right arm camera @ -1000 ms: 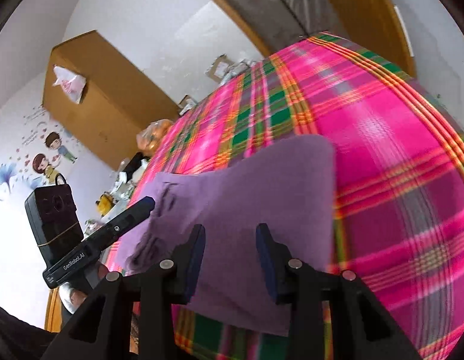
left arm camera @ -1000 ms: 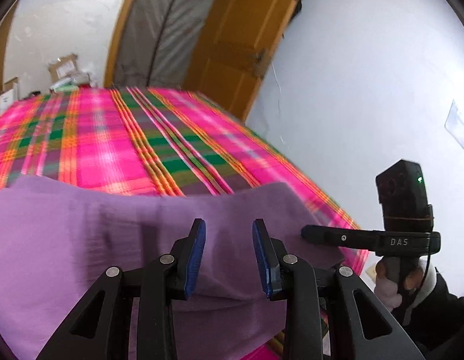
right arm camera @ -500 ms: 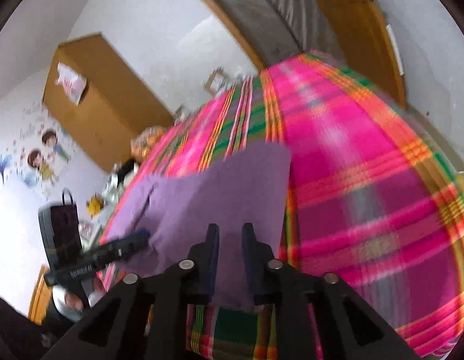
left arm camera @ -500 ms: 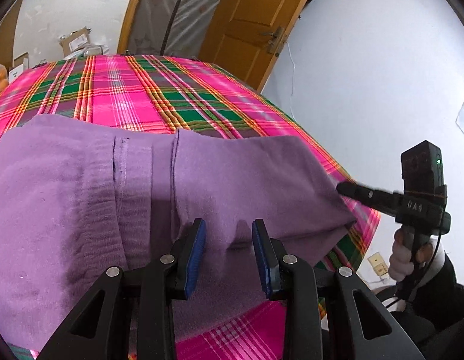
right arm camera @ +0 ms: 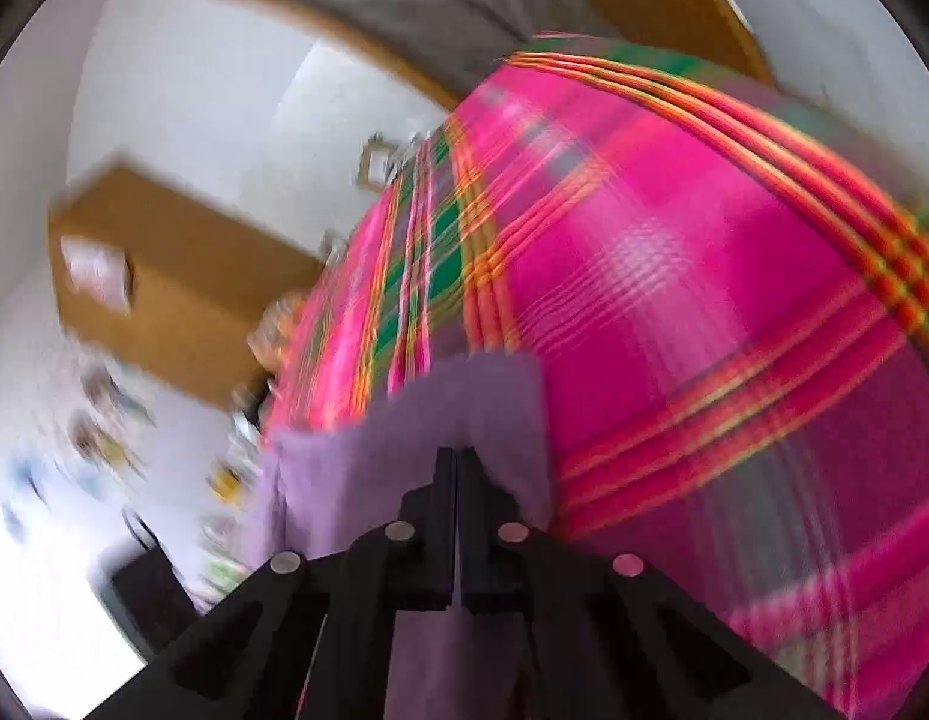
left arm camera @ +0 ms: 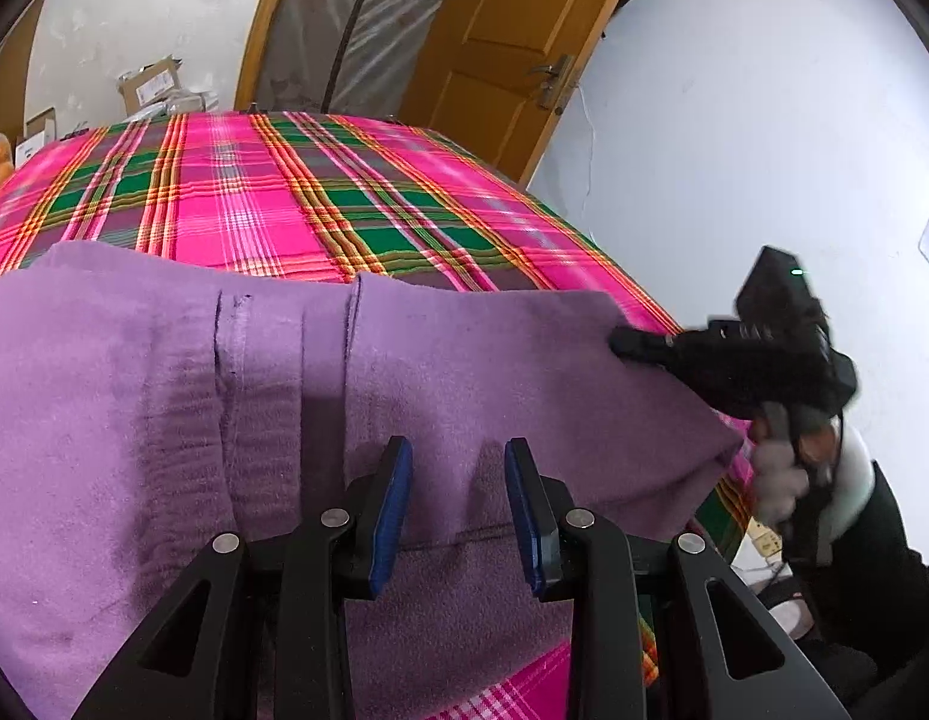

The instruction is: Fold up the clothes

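The purple garment [left arm camera: 464,372] lies spread across the near end of my bed, on the pink, green and orange plaid cover. It is a soft, fleecy cloth, with a stitched seam and a ribbed band running up its left half. Its far edge runs almost straight across the plaid; its right corner is lifted and drawn to a point. In my right-hand view the same cloth [right arm camera: 464,414] is bunched up, blurred.

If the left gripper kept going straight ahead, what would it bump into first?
Most likely the purple garment: the left gripper points straight at the soft fabric lying across the plaid cloth, with its fingers apart. How near is unclear.
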